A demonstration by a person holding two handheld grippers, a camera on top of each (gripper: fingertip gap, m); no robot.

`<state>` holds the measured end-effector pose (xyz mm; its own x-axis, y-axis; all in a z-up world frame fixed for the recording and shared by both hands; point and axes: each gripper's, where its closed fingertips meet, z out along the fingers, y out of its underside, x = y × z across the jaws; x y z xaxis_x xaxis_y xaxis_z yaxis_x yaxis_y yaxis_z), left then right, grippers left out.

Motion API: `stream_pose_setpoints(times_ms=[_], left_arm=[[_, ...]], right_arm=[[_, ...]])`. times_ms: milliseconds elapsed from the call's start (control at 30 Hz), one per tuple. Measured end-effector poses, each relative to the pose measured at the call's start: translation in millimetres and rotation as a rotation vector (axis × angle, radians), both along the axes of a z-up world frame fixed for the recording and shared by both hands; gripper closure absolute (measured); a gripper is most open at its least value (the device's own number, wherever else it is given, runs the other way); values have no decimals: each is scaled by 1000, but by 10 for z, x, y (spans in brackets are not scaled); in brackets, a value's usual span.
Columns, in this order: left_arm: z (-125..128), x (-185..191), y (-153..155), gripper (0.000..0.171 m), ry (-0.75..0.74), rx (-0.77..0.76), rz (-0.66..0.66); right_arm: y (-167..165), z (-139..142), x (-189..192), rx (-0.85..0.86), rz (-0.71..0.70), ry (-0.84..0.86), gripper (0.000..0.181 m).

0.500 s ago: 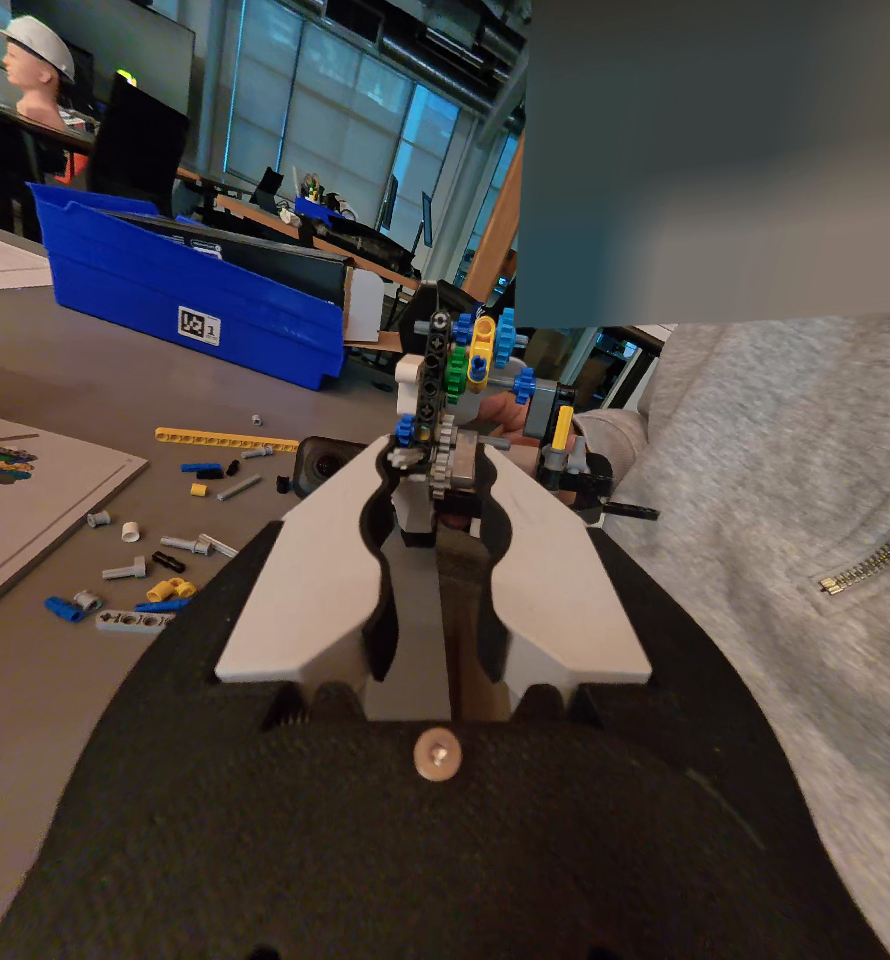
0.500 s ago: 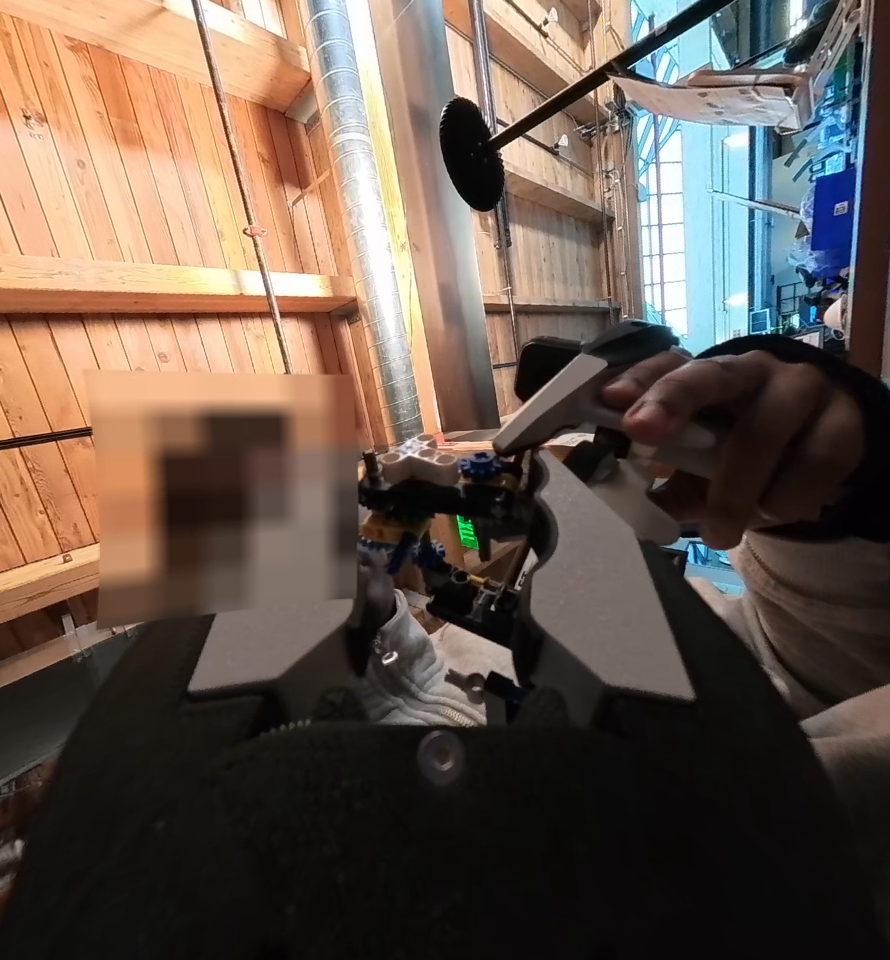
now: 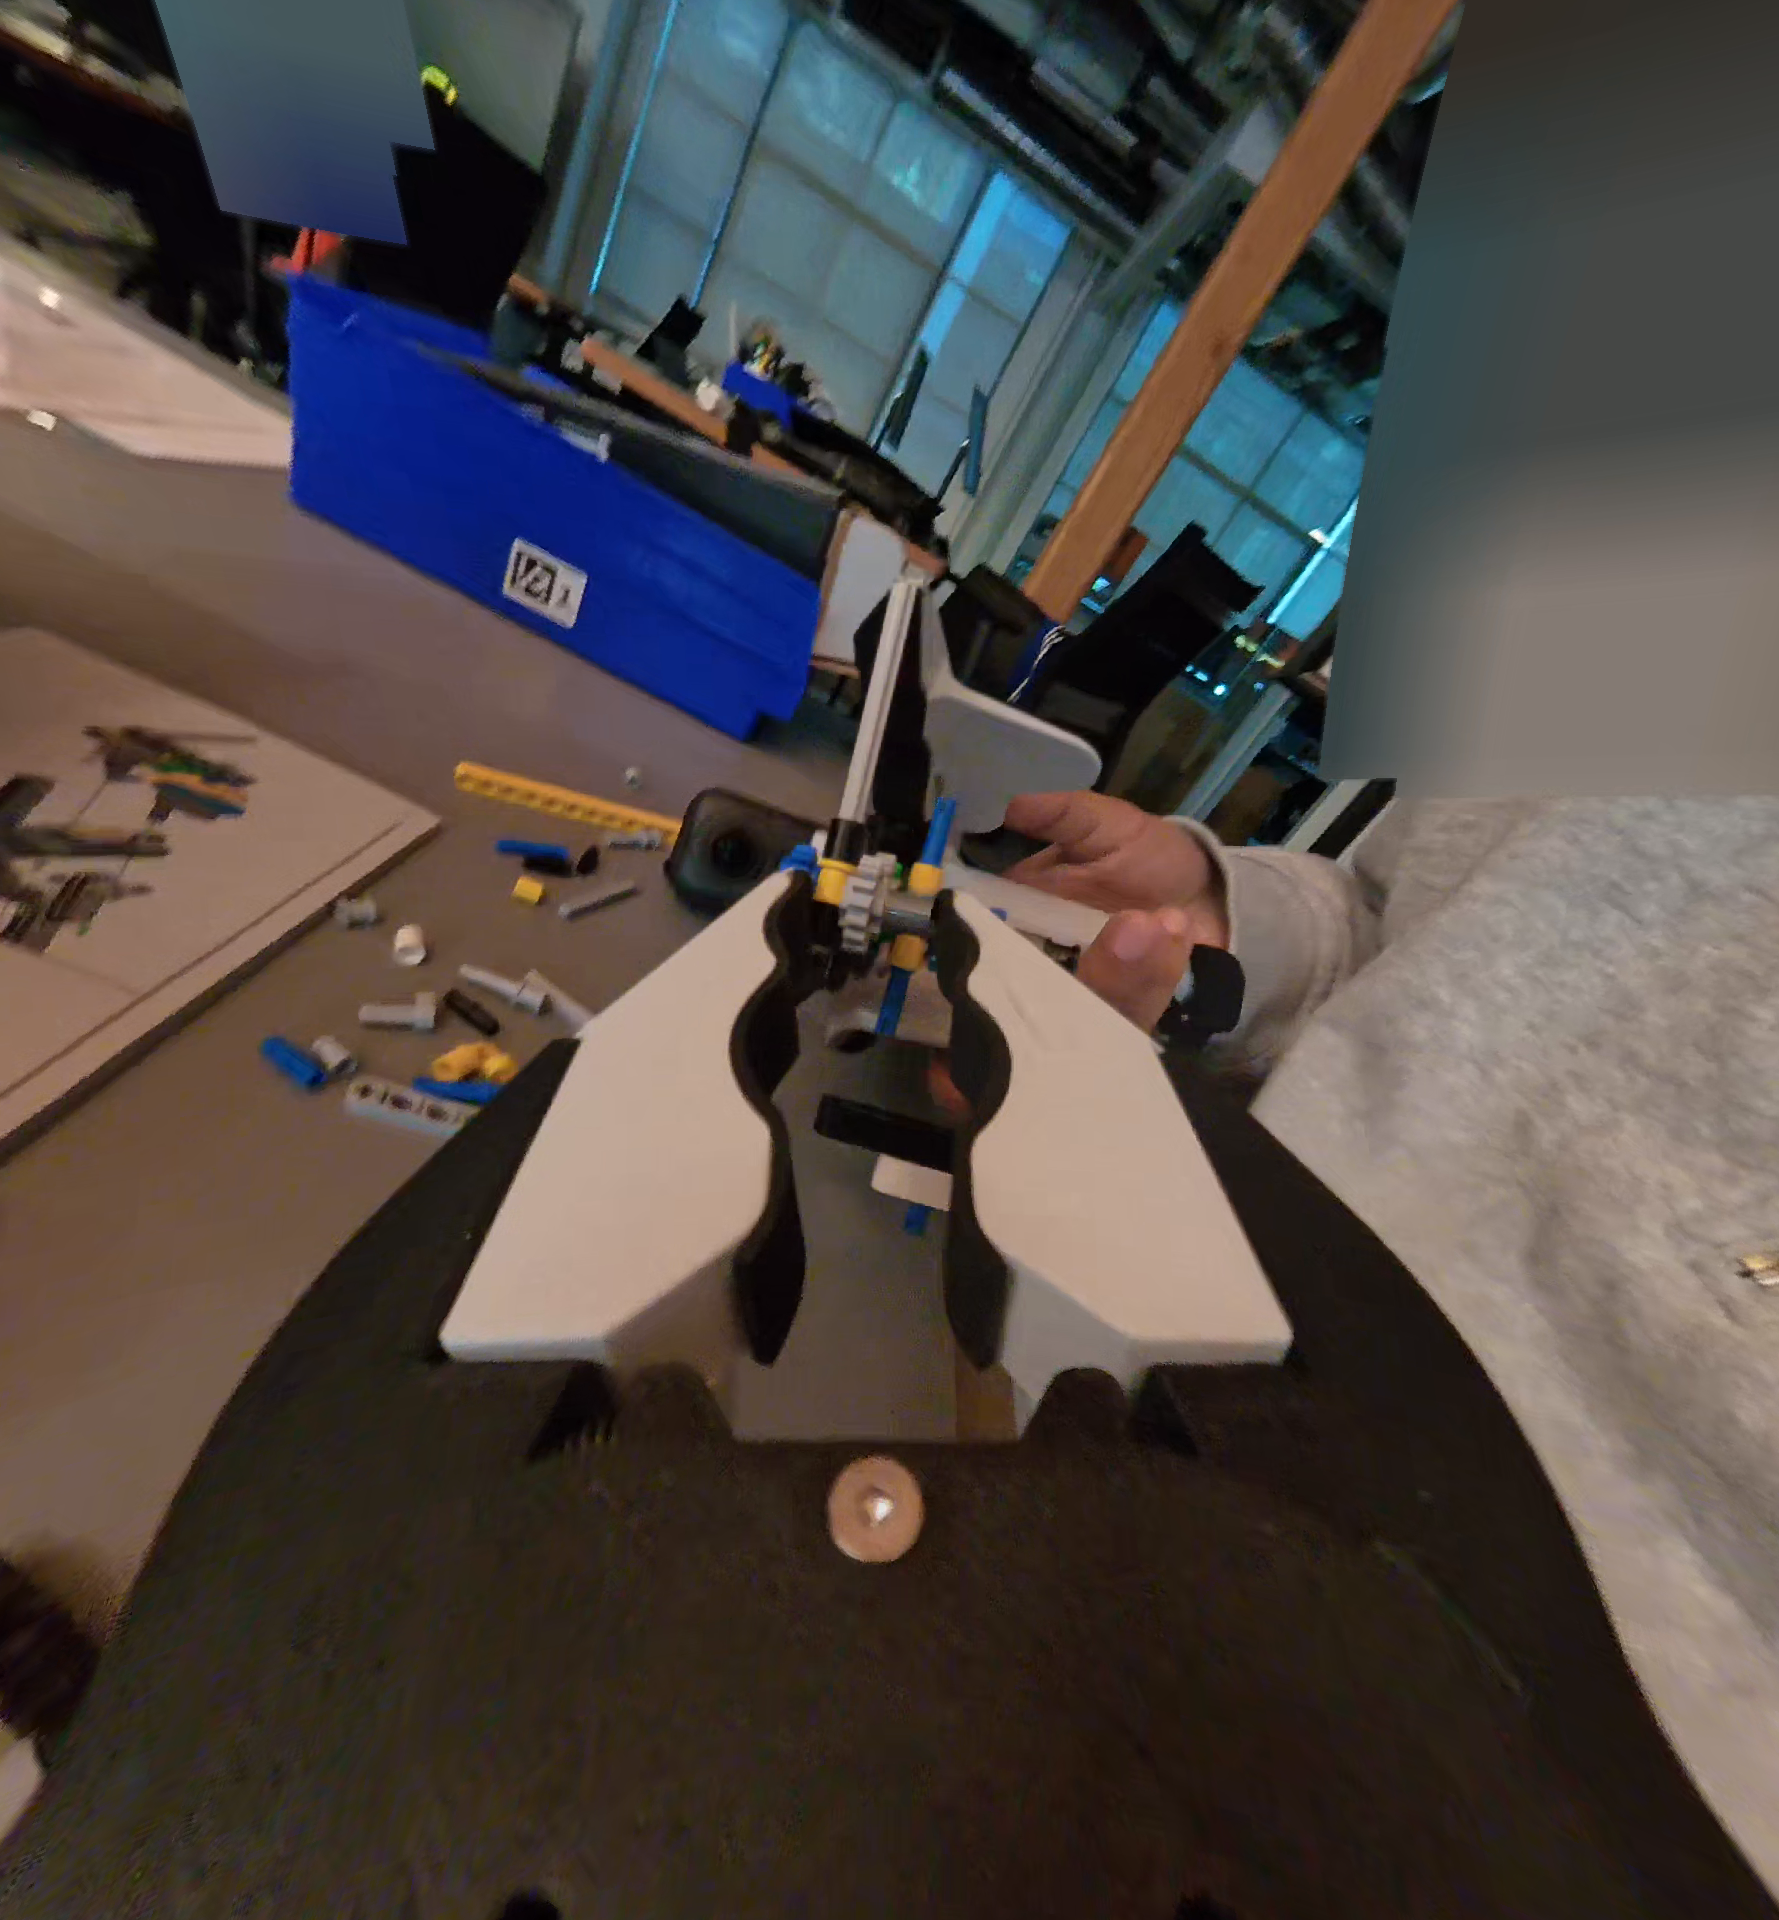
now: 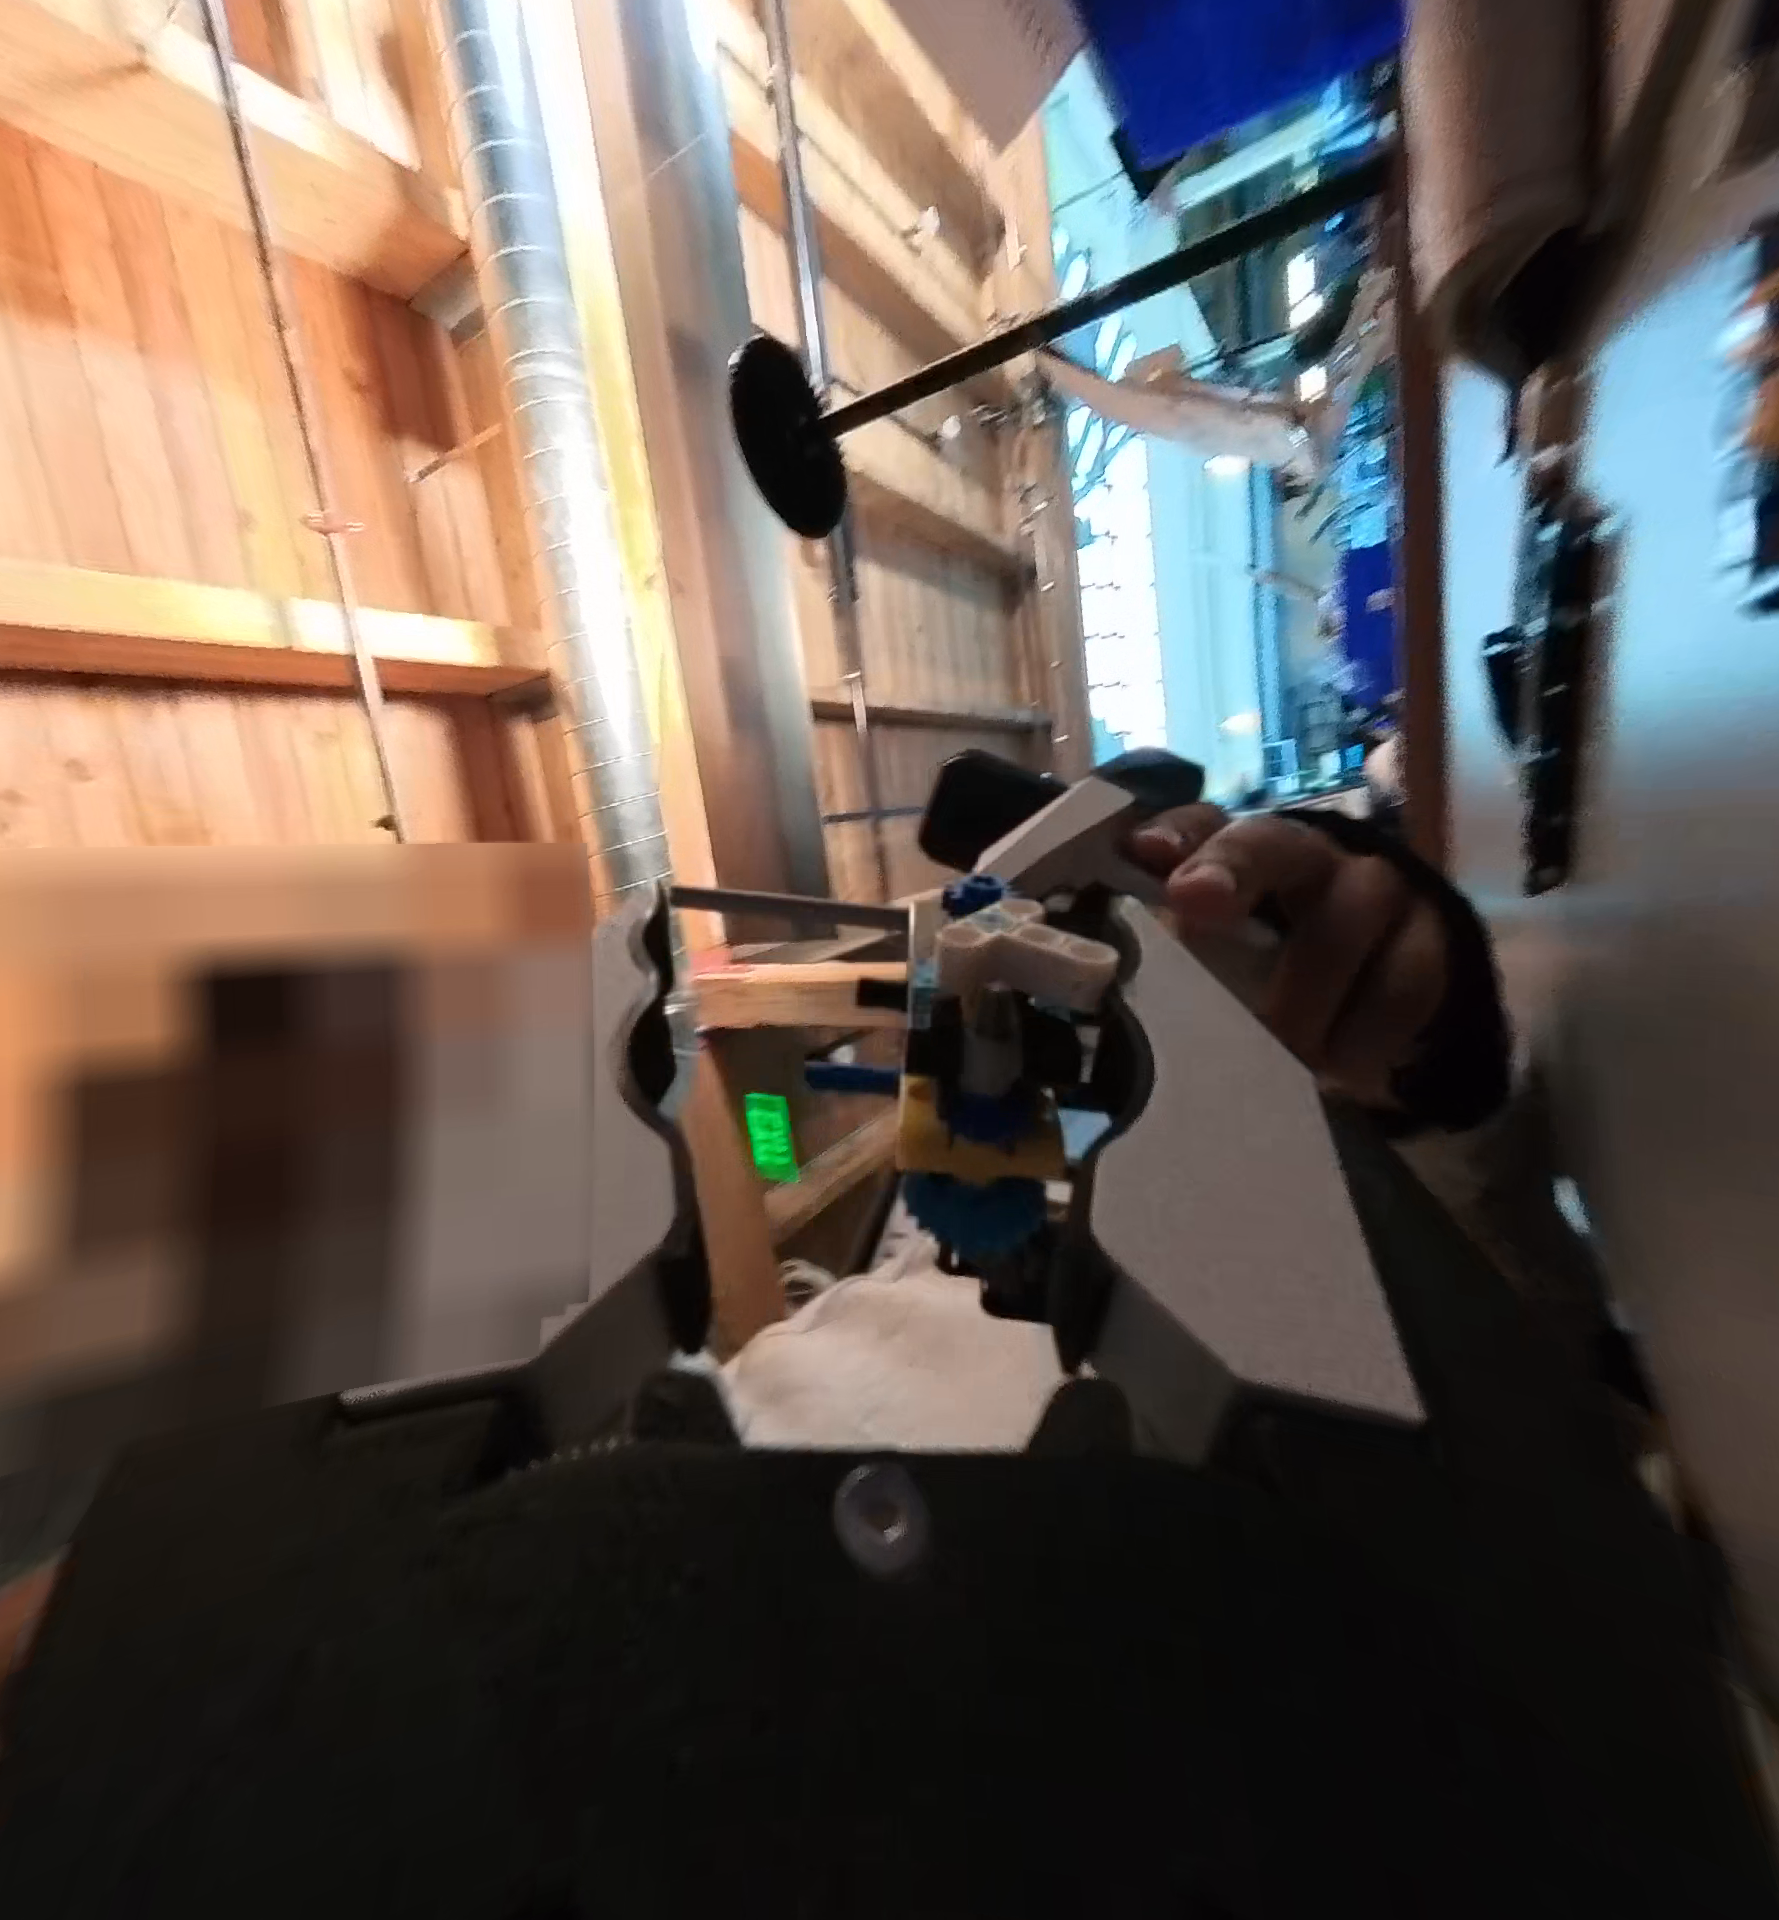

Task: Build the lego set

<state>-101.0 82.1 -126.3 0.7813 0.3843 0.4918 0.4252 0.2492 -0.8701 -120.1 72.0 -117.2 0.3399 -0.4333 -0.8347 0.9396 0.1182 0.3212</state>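
Gripping the lego model [image 3: 869, 914] at their tips, the jaws of the left gripper [image 3: 864, 925] stand narrow, closed on its grey gear and black frame, with yellow and blue bits just beside the pads. In the right wrist view the right gripper [image 4: 895, 997] has its jaws set wide; the same model [image 4: 989, 1081] sits against the right-hand finger [image 4: 1238, 1164], well clear of the other one. Whether that finger truly presses it, I cannot tell. Behind the model a hand [image 3: 1124, 894] holds the other gripper's handle. Left of the left gripper, loose pieces [image 3: 449, 1023] lie scattered on the grey bench [image 3: 189, 1247], with a yellow beam [image 3: 563, 800] farther off and an instruction booklet [image 3: 85, 883] beside them. Beyond stands a blue bin [image 3: 552, 561], then tall windows [image 3: 864, 260] and a wooden post [image 3: 1238, 301].
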Motion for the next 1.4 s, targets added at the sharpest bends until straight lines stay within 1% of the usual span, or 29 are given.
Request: stream_pose_setpoints(times_ms=[33, 200, 267, 300, 467, 667, 800, 900, 1000, 1067, 1133, 1167, 1233, 1300, 1400], left_arm=[[-63, -22, -2, 152, -24, -18, 4], [-356, -113, -7, 152, -130, -120, 32], [-410, -139, -17, 153, -177, -122, 38], [-425, -153, -30, 155, -195, -116, 43], [-497, -218, -105, 158, -276, -92, 75], [-589, -263, -150, 158, -333, -120, 110], [-650, -276, -173, 158, -366, -143, 125], [-695, -270, -193, 157, -381, -175, 140], [-746, -240, -213, 155, -390, -223, 153], [-770, -203, -219, 152, -388, -253, 157], [-773, -171, -225, 148, -383, -264, 163], [-765, -159, -226, 148, -377, -264, 166], [-757, -144, -227, 147, -369, -267, 167], [-763, -141, -227, 146, -366, -278, 167], [-757, -157, -233, 145, -353, -288, 176]], right_arm=[[-12, -62, -23, 40, -10, 21, 98], [-39, -355, -97, 209, -40, 85, 92], [-18, -421, -117, 246, -45, 96, 91], [-1, -434, -129, 257, -49, 105, 93], [75, -498, -120, 324, -31, 166, 90], [188, -553, -104, 390, -16, 220, 80], [290, -540, -108, 416, -22, 255, 81], [366, -526, -85, 455, -18, 312, 81], [422, -534, 0, 510, 13, 421, 86], [445, -539, 59, 538, 33, 507, 95], [466, -524, 94, 543, 43, 571, 100], [476, -512, 102, 538, 40, 601, 104], [502, -546, 116, 570, 23, 686, 118], [510, -620, 167, 644, 17, 820, 128], [492, -768, 270, 812, 41, 1083, 131]])
